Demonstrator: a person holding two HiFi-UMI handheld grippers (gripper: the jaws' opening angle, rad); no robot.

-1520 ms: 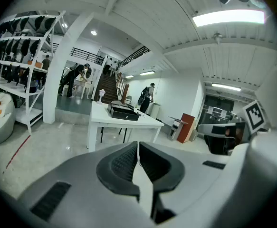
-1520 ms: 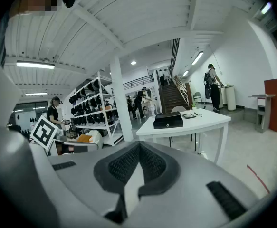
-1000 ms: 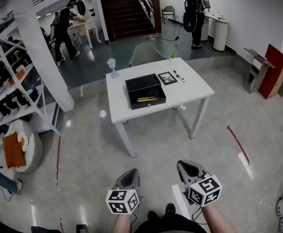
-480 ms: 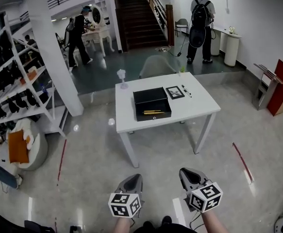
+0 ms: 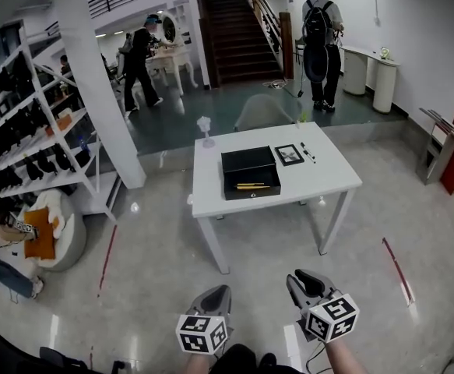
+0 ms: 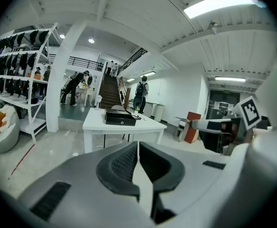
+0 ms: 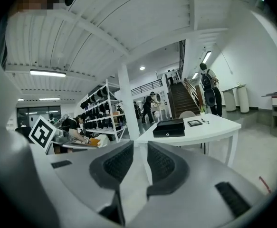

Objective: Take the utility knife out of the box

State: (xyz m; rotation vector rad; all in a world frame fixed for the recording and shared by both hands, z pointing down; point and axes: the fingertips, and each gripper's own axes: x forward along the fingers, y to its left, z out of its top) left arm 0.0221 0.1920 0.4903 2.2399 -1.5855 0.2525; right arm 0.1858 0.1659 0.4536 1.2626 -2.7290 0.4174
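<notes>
Two items in hand first: state of each? — Clerk

Item one, left gripper [image 6: 137, 144]: jaws together, tips meeting, nothing between them. Item two, right gripper [image 7: 139, 146]: jaws opening, a clear gap between the pads, nothing in it. In the head view the left gripper [image 5: 220, 289] and the right gripper [image 5: 300, 275] sit low and side by side over the glossy pale floor [image 5: 156, 271], each marker cube nearest the person. — Checker

Next outward? — Clerk

One white table [image 5: 328, 174], ahead across the floor, well apart from both grippers. On it:
- one black box [image 5: 250, 162], near the middle
- one small framed picture [image 5: 289, 154], just beside the box on the right
- one pen [image 5: 308, 153], right of the frame
- one small clear stemmed ornament [image 5: 204, 127], at the far left corner — Checker

And the knife? — Clerk

One utility knife [image 5: 252, 185], yellow, lying inside the box along its near wall. Neither gripper is close to it. — Checker

Beyond the table? — Clerk

One pale chair [image 5: 262, 111] behind the table. One white pillar [image 5: 94, 76] to the left. One rack of shelves [image 5: 32, 131] with dark goods, at the left edge. One dark staircase [image 5: 234, 29] at the back. One person with a backpack [image 5: 320, 29] standing right of the stairs, back turned. One person in dark clothes [image 5: 141, 53] at a white dressing table, left of the stairs. Two red strips on the floor, one right of the table [image 5: 398, 269] and one to its left [image 5: 106, 259]. — Checker
</notes>
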